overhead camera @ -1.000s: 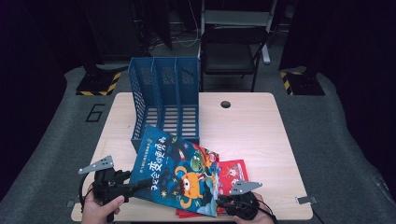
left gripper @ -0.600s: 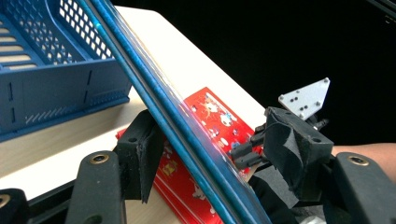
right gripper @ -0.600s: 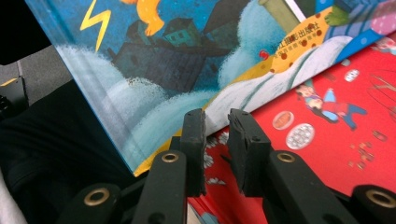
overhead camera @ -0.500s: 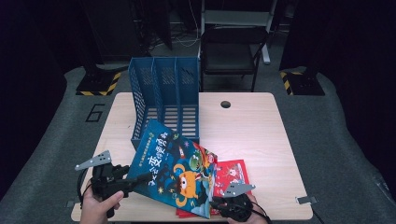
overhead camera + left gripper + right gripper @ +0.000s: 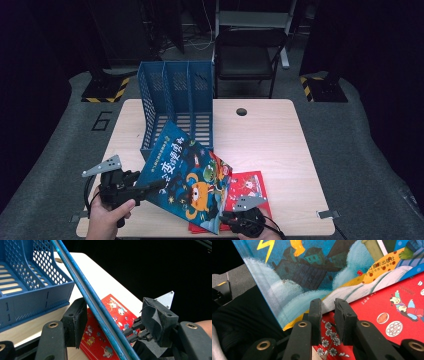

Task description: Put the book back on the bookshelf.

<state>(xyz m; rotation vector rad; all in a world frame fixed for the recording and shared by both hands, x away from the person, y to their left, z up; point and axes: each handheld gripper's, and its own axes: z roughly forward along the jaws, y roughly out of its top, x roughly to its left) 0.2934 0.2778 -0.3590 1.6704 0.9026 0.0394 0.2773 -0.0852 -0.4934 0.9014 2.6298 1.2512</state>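
Note:
A blue picture book (image 5: 190, 175) is tilted up off the table, its left edge raised. My left gripper (image 5: 152, 186) holds that edge between its jaws. In the left gripper view the book's edge (image 5: 82, 290) leans on one jaw, with a gap to the other, so the left gripper (image 5: 115, 317) is open. A red book (image 5: 247, 187) lies flat under the blue one. My right gripper (image 5: 240, 220) sits at the table's front edge over the red book (image 5: 392, 315). The right gripper (image 5: 327, 305) has a narrow gap between its jaws, at the blue book's (image 5: 312, 265) lower edge, and I see nothing pinched.
A blue slotted file rack (image 5: 175, 85) stands upright at the back left of the wooden table (image 5: 260, 140), just behind the raised book. A black chair (image 5: 245, 55) stands beyond the table's far edge. A person's hand (image 5: 107, 215) holds the left gripper.
My left gripper has risen, and the blue book's left edge has gone up with it, so the book tilts more steeply. The right gripper has stayed where it was.

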